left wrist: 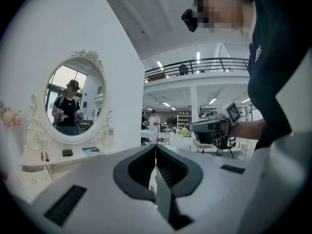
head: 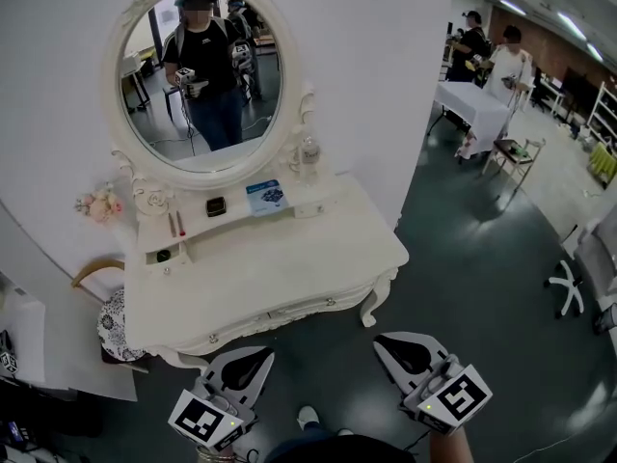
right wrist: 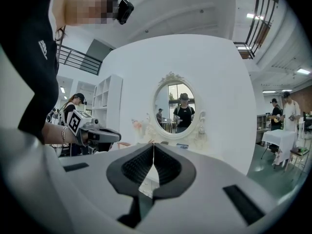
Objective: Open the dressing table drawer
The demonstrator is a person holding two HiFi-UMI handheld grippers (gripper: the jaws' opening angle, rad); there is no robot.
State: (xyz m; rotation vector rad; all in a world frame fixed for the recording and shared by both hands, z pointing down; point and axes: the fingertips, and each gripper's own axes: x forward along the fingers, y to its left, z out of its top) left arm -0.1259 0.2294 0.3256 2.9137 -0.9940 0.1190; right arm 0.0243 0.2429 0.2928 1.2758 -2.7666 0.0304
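— Whereabouts of the drawer (head: 275, 314)?
— Shut, in the dressing table (head: 289, 268) front, ahead of both tongs, apart.
— Left tongs (head: 260, 355), right tongs (head: 384, 342)?
— Closed tip to tip, holding nothing.

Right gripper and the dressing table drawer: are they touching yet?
Apart. In the head view, dark floor shows between the right gripper and the drawer; its jaws are shut on nothing.
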